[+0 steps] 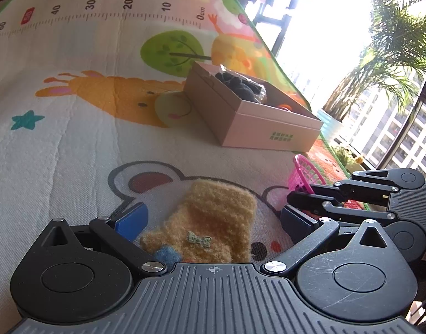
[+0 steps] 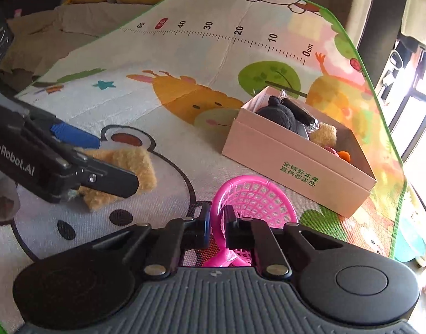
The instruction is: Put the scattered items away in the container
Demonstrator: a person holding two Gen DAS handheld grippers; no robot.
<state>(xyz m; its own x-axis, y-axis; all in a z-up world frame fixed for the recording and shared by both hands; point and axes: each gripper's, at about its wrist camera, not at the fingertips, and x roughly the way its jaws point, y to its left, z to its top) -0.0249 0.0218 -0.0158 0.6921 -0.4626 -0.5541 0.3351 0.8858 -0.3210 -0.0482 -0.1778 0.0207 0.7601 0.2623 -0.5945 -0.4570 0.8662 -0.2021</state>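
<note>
My right gripper (image 2: 216, 224) pinched pink plastic mesh basket (image 2: 254, 200) rim, ready to lift | left gripper (image 1: 213, 222) spread astride fuzzy tan sock (image 1: 213, 222) | both short of cardboard box (image 2: 296, 164).

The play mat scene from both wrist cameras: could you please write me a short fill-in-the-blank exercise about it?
1. The right gripper is shut on the rim of a toy basket whose colour is ____.
2. The left gripper stands open around a fuzzy ____ sock lying on the play mat.
3. The cardboard box with green lettering has its top ____.
4. A dark plush item lies ____ the box.

Missing words: pink; yellow; open; inside
</note>
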